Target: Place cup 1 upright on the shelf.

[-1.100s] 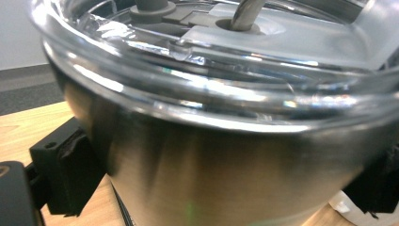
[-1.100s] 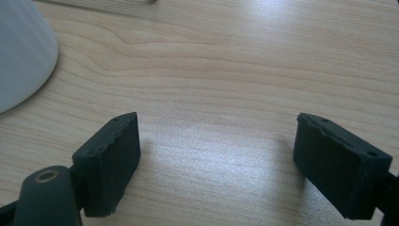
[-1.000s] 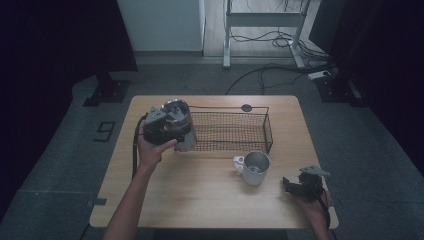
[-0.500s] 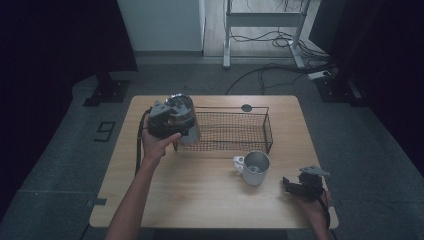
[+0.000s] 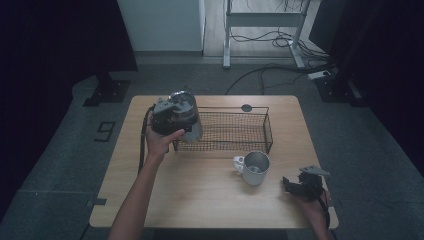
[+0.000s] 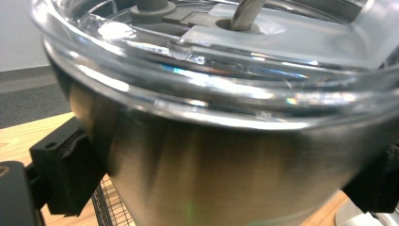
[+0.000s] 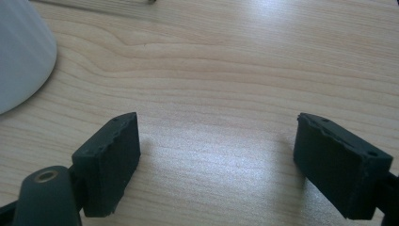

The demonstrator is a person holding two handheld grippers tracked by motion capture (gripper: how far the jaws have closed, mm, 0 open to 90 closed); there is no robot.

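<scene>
A steel tumbler with a clear lid is held tilted above the left end of the black wire basket, with my left gripper shut on it. In the left gripper view the tumbler sits close up between the black pads, and my left gripper clamps its steel wall on both sides. Down at the table's near right corner my right gripper rests low over the wood. Its jaws stand apart with bare table between them in the right gripper view.
A metal mug with a white handle stands in front of the basket, to the left of my right gripper; its side shows as a pale curve. The wooden table stands on a grey floor. Cables and a metal frame lie beyond the table.
The left hand has crept a little to the right and away with the tumbler, toward the basket's left end. The right hand has kept still.
</scene>
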